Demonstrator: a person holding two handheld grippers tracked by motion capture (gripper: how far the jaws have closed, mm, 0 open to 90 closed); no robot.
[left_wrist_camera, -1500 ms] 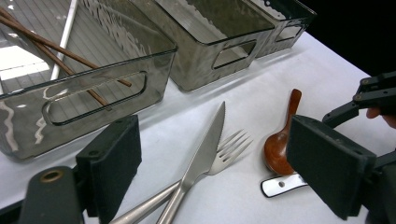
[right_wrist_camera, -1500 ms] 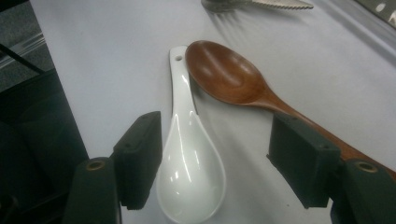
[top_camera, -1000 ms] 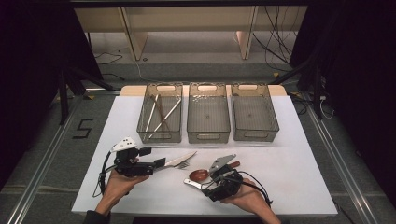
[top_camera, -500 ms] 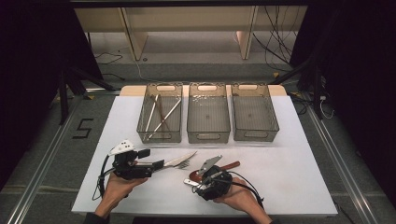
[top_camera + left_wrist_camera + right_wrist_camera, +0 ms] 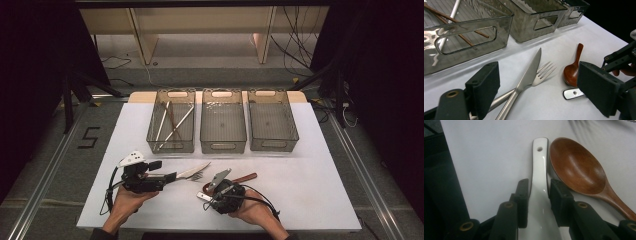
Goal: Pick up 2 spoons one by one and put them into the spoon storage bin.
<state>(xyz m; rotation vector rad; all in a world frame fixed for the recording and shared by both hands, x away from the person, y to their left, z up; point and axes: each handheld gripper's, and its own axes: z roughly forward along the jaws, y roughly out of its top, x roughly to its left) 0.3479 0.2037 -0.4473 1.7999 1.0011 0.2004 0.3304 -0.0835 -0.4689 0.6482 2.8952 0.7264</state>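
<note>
While your right gripper (image 5: 537, 195) has just been closing its fingers (image 5: 522, 197) on the white spoon (image 5: 539, 170) lying on the bench (image 5: 310, 200), the brown spoon (image 5: 576, 167) lies just beside; your left gripper (image 5: 539, 87) gapes over knife (image 5: 529, 72) and fork (image 5: 544, 72).

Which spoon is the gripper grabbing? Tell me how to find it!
Look at the white table, in front of the three grey bins, near the person's right hand. There the right gripper has just been closing its jaws around the white spoon. It is the glossy white one with a small hole in its handle end, lying right beside the brown wooden spoon.
</note>
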